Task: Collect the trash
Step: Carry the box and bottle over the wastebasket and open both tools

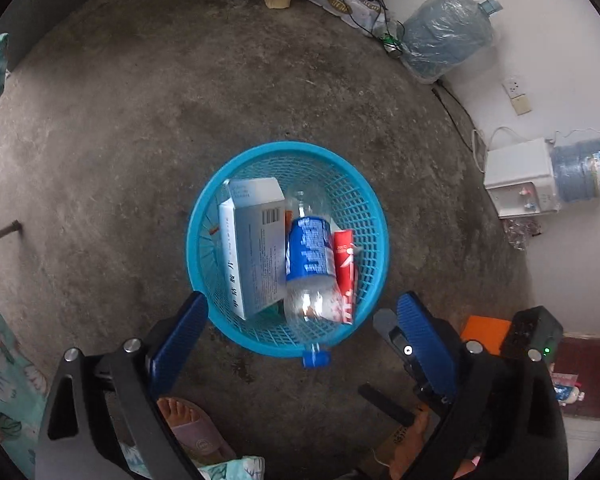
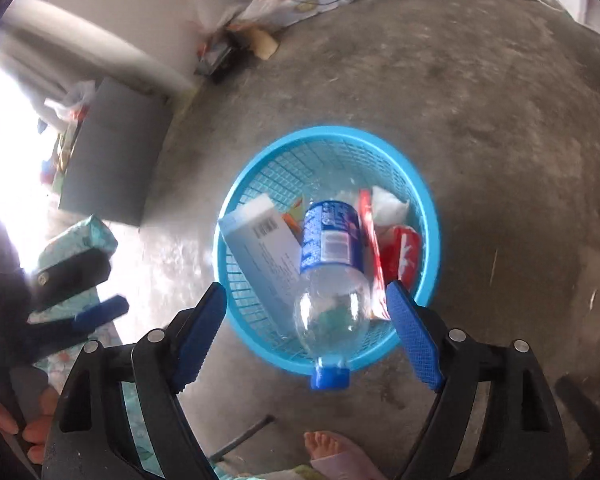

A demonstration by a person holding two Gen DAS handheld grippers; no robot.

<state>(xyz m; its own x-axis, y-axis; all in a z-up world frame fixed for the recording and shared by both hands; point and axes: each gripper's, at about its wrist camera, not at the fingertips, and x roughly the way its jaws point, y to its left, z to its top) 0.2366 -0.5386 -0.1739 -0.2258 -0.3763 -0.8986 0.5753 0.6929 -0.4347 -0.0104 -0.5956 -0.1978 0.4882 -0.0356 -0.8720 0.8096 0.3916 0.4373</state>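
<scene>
I am holding both of my tongs above a blue basket (image 1: 374, 216) that is standing on the grey concrete floor (image 1: 140, 120). My left tongs (image 1: 300, 320) are gaping wide, pointing steeply down at the basket, with nothing between the blue pads (image 1: 180, 344). My right tongs (image 2: 306, 320) are also spread apart and gripping nothing; in the right wrist view the clear plastic bottle (image 2: 332, 280) is showing between the fingers, but the pads (image 2: 414, 344) are standing clear of it on both sides.

The trash is sitting inside the basket. The bottle, with its blue label, is lying tilted, its blue cap (image 2: 329, 378) poking out over the near rim. Just beside it, on the left, a white and pale blue carton (image 1: 256, 244) is leaning against the basket wall. On the bottle's other side a red wrapper (image 1: 346, 268) is standing on edge, and in the right wrist view some crumpled white paper (image 2: 388, 204) is lying behind it.

My foot in a pale slipper (image 1: 196, 428) is showing on the floor near the basket. Two large water jugs (image 1: 448, 36) and a white dispenser (image 1: 520, 176) are sitting by the wall, well apart from the basket.
</scene>
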